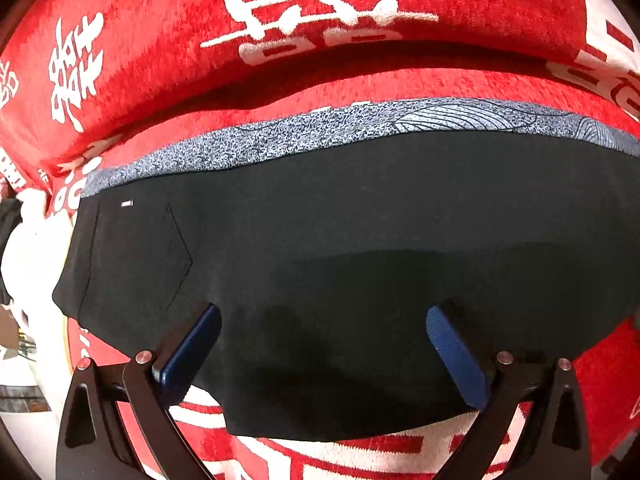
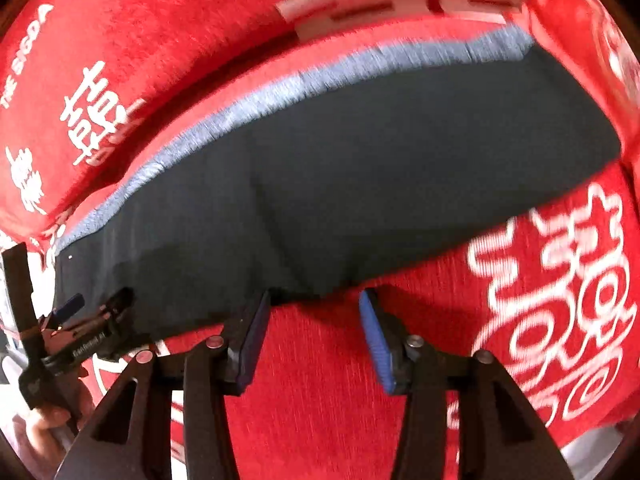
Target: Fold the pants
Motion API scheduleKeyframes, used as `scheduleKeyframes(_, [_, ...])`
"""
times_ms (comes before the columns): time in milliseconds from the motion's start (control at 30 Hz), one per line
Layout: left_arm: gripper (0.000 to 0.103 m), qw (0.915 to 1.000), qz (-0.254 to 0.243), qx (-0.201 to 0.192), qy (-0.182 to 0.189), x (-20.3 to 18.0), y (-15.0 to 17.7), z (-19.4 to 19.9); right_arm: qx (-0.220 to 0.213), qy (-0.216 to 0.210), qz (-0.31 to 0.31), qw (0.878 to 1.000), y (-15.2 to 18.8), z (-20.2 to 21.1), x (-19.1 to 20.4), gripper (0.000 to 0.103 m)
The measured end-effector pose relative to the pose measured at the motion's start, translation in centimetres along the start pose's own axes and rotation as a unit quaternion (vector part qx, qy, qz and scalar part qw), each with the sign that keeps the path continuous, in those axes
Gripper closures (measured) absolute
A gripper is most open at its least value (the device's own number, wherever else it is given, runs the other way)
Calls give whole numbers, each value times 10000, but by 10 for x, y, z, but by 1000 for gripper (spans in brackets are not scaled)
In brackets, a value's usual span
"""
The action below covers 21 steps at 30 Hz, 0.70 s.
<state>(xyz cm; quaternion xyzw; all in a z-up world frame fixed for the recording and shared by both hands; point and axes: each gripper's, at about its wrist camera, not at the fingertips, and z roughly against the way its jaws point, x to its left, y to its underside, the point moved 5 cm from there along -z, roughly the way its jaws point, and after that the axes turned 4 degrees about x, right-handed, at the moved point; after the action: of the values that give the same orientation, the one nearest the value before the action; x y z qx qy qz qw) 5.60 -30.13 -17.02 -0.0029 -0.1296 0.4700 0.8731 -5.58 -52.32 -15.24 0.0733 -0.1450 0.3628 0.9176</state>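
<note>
The black pants lie flat across the middle of both views on a red plush blanket with white woven characters, already doubled leg over leg, it seems; crosswise folds look still to come. At left a stitched pocket shows; a blue-grey patterned band edges the far side. The left tongs gape wide over smooth, matte cloth. The right tongs gape at the near hem, gripping nothing.

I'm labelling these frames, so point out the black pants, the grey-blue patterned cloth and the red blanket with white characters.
black pants (image 1: 360,220), left wrist view, flat middle panel
grey-blue patterned cloth (image 1: 280,138), left wrist view, exposed strip
red blanket with white characters (image 2: 320,420), right wrist view, bare red area
</note>
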Motion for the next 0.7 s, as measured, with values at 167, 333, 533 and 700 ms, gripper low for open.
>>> scheduleKeyframes(167, [0,10000,14,11,-37,4,-1,-3,-27,-83,-3,10000,14,4,-2,52])
scheduleKeyframes(333, [0,9999,-15,92,-83,-3,0,3,-55,-166,-6,9998,13,3,-1,46])
scheduleKeyframes(533, [0,9993,-138,194,-276,-10,-1,8,-72,-208,33,9998,13,2,-1,44])
scheduleKeyframes(700, [0,9988,-172,285,-368,-13,-2,8,-77,-274,47,9996,12,1,-1,43])
